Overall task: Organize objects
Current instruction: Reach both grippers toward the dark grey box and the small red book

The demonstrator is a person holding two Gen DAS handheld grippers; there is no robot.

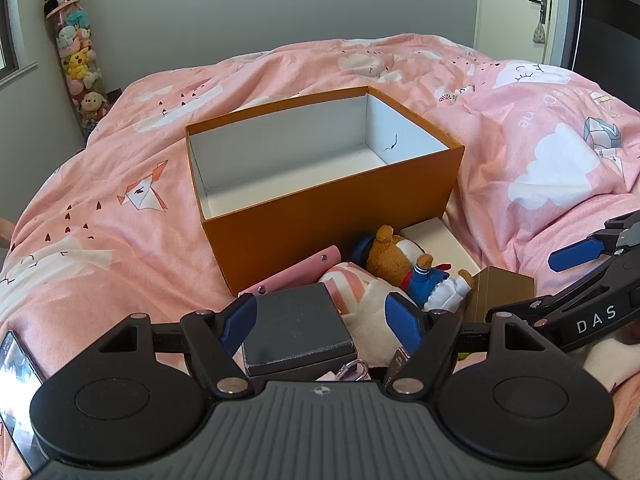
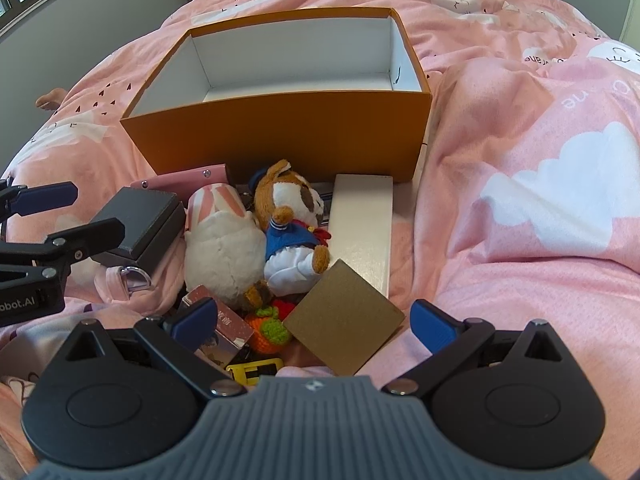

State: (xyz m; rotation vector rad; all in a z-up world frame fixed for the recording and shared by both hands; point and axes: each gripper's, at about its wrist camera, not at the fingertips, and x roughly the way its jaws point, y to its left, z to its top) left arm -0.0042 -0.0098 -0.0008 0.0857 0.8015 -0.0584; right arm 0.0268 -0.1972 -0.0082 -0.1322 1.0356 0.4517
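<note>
Left tool (image 1: 322, 322) and right tool (image 2: 316, 320) both released; one orange box (image 2: 280, 140); two plush toys; one grey case (image 1: 296, 330).

Small printed card box (image 2: 224, 328) half hidden behind left finger of right gripper (image 2: 312, 320); print unreadable. Yellow item (image 2: 256, 372) below jaws cut off by gripper body. Phone (image 1: 16, 392) left of left gripper (image 1: 320, 320) clipped by edge, screen blurred.

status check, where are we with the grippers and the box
Left gripper open over grey case. Right gripper open over gold box. Orange box empty. Path clear.
</note>
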